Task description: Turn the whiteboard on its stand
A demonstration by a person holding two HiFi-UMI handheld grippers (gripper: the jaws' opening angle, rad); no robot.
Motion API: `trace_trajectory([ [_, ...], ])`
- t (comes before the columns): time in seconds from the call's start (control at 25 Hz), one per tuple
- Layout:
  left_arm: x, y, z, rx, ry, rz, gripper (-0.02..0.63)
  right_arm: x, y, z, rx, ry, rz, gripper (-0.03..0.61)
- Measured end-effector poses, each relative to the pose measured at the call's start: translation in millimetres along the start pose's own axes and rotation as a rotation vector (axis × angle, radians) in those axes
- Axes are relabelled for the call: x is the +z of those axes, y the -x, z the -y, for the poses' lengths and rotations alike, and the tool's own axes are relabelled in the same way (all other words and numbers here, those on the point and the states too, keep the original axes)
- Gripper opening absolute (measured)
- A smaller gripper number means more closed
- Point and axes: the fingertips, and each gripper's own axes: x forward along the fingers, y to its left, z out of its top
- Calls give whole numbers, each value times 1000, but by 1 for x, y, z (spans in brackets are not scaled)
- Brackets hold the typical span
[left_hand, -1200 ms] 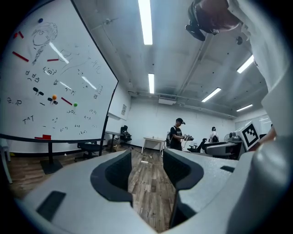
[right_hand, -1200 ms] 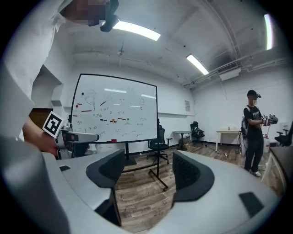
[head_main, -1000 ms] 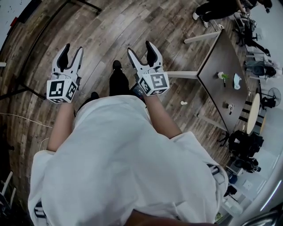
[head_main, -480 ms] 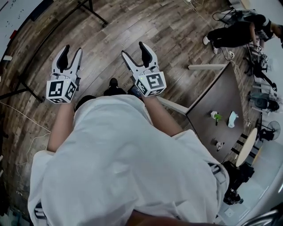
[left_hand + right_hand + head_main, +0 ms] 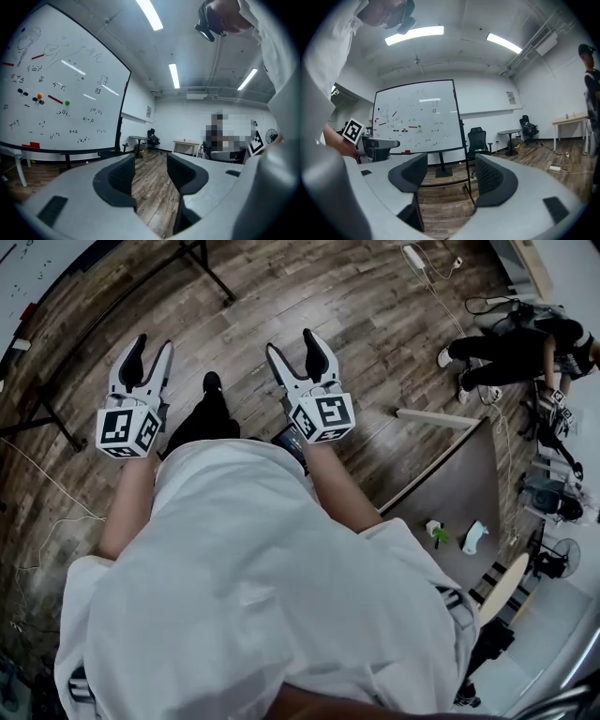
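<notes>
We hold both tongs before us, well short of the whiteboard (image 5: 417,117). The left gripper (image 5: 153,347) has its jaws apart with nothing between them, and the right gripper (image 5: 293,345) is the same. Farther on, the whiteboard stands upright on its stand (image 5: 442,169), untouched. We judge that the step in hand is the approach. Next we must come up to the whiteboard and close on its frame edge to swing it.

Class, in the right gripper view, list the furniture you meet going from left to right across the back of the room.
whiteboard → chair → round table → desk
</notes>
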Motion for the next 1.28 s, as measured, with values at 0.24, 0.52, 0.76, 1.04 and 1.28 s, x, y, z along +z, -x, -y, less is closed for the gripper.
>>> trace_trajectory([
  [0.24, 1, -60, -22, 21, 16, 31, 207, -2, -45, 43, 8, 13, -31, 314],
  [0.52, -1, -157, -68, 51, 34, 30, 207, 7, -140, 96, 60, 29, -69, 313],
  [0.76, 20, -240, -109, 85, 25, 39, 207, 37, -243, 134, 147, 67, -65, 313],
  [1.04, 46, -281, -162, 186, 34, 84, 207, 64, -340, 150, 250, 99, -57, 313],
  [1.28, 62, -290, -200, 285, 39, 119, 207, 85, -403, 142, 363, 134, -50, 313],
])
